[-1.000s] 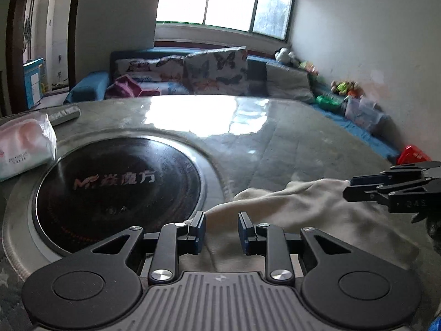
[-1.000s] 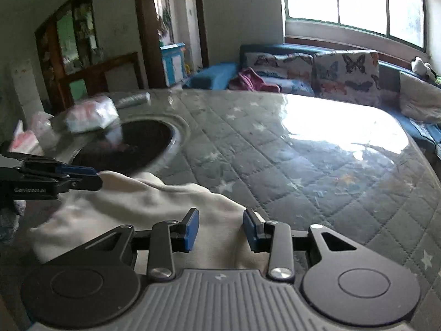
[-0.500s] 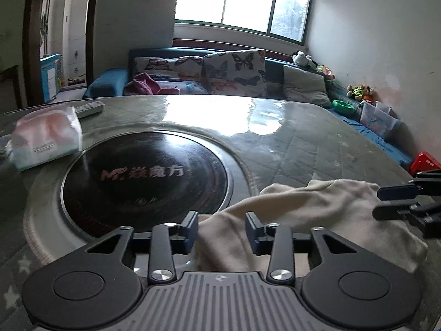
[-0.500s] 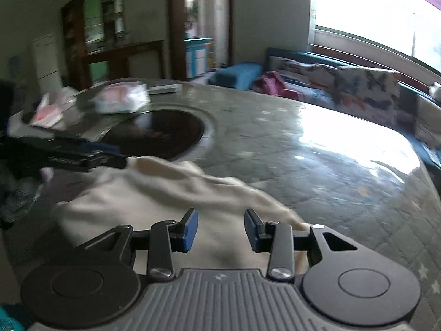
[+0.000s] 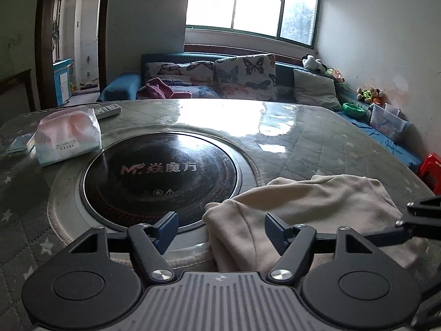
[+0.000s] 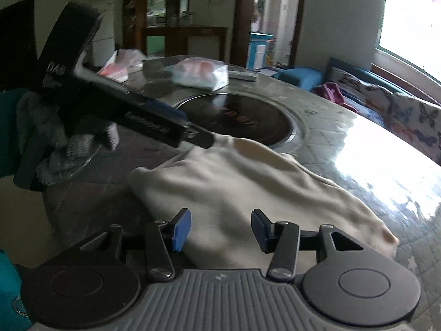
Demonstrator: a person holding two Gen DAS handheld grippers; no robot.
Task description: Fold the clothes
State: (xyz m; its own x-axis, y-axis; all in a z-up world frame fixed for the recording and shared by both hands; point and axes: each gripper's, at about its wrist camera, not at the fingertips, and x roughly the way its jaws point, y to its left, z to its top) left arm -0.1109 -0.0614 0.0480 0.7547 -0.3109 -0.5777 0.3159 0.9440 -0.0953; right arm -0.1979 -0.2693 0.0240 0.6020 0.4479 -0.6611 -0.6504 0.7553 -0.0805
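Observation:
A cream garment (image 5: 308,209) lies bunched on the quilted round table, beside the black hotplate (image 5: 160,173). My left gripper (image 5: 220,231) is open; the garment's near left corner lies between its fingers. My right gripper (image 6: 219,229) is open and empty, just above the garment's (image 6: 248,187) near edge. The right wrist view shows the left gripper (image 6: 176,129) from the side, reaching to the garment's far corner. In the left wrist view the right gripper (image 5: 416,218) shows at the right edge.
A tissue pack (image 5: 69,135), a remote (image 5: 107,109) and a small flat item (image 5: 20,143) lie at the table's far left. Plastic bags (image 6: 121,66) lie further back. A sofa with butterfly cushions (image 5: 245,74) stands behind the table. A red stool (image 5: 430,168) is at right.
Both grippers have opened wider and pulled back from the garment. The right view has swung left, so the left gripper looms large in it. The garment lies in a slightly changed bunch.

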